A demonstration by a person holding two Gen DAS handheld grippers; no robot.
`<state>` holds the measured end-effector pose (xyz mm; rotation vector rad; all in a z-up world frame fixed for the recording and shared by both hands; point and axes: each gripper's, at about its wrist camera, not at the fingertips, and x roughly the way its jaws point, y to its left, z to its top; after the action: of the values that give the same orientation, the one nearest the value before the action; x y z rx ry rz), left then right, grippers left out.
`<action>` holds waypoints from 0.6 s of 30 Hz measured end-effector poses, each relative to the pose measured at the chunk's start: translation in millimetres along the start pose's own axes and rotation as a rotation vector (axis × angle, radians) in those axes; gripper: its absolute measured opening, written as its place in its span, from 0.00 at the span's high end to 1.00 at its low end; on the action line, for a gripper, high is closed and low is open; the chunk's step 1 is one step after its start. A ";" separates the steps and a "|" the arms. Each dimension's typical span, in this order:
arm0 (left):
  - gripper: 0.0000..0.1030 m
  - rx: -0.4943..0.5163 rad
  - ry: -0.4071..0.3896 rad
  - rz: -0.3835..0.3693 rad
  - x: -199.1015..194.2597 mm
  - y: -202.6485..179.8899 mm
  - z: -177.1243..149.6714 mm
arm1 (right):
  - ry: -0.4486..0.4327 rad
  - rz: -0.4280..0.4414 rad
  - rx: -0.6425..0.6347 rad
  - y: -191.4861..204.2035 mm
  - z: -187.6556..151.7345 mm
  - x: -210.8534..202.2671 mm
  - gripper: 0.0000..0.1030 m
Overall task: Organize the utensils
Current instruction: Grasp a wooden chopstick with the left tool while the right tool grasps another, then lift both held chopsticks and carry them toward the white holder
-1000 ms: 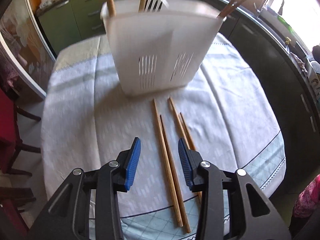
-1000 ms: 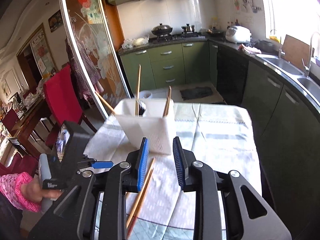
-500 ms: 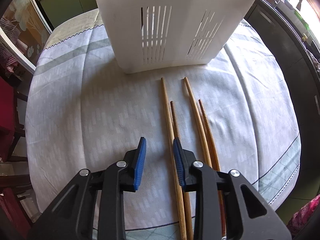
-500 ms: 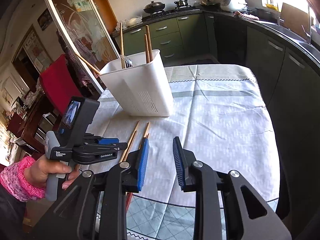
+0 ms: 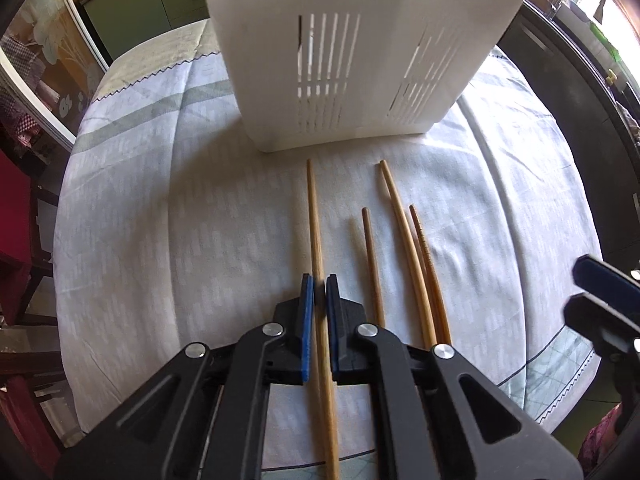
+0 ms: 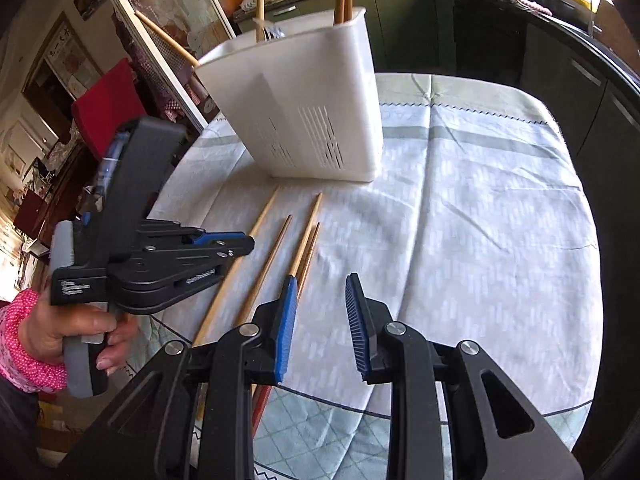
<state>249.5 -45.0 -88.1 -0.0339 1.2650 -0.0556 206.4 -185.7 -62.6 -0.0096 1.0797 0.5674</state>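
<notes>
left gripper [image 5: 317, 294] clamped tight on the leftmost chopstick [image 5: 314, 216] lying on the tablecloth [image 5: 160, 220], three more chopsticks [image 5: 400, 220] beside it, white utensil holder [image 5: 360, 48] just beyond, right gripper [image 6: 320, 316] partly open, empty

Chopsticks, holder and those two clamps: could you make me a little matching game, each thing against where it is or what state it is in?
Things:
1. left gripper
2. right gripper
3. holder
4. three loose chopsticks

States:
A. stands upright on the cloth with utensils in it
B. open, nothing between its pads
C. lie flat on the cloth, ungripped
D. shut on a chopstick

Pairs: 1-D, 2-B, 3-A, 4-C
</notes>
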 end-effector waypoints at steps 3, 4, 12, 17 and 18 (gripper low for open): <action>0.94 -0.012 -0.055 -0.002 -15.0 8.4 -1.4 | 0.064 -0.012 0.004 2.3 6.6 31.8 0.75; 0.94 -0.015 -0.076 0.000 -21.1 10.7 -1.8 | 0.081 -0.021 0.003 3.3 8.8 41.3 0.75; 0.94 -0.009 -0.257 0.011 -72.8 28.8 -10.1 | 0.141 -0.048 0.010 9.8 19.3 75.8 0.77; 0.94 -0.026 -0.361 0.003 -102.5 36.6 -23.1 | 0.157 -0.084 -0.019 22.3 19.7 85.8 0.79; 0.94 -0.026 -0.382 0.006 -108.1 38.4 -26.1 | 0.162 -0.095 -0.024 27.3 15.8 84.4 0.80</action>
<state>193.1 0.0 4.8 -0.0604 0.8841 -0.0260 236.5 -121.4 -118.1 -0.1295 1.2233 0.5004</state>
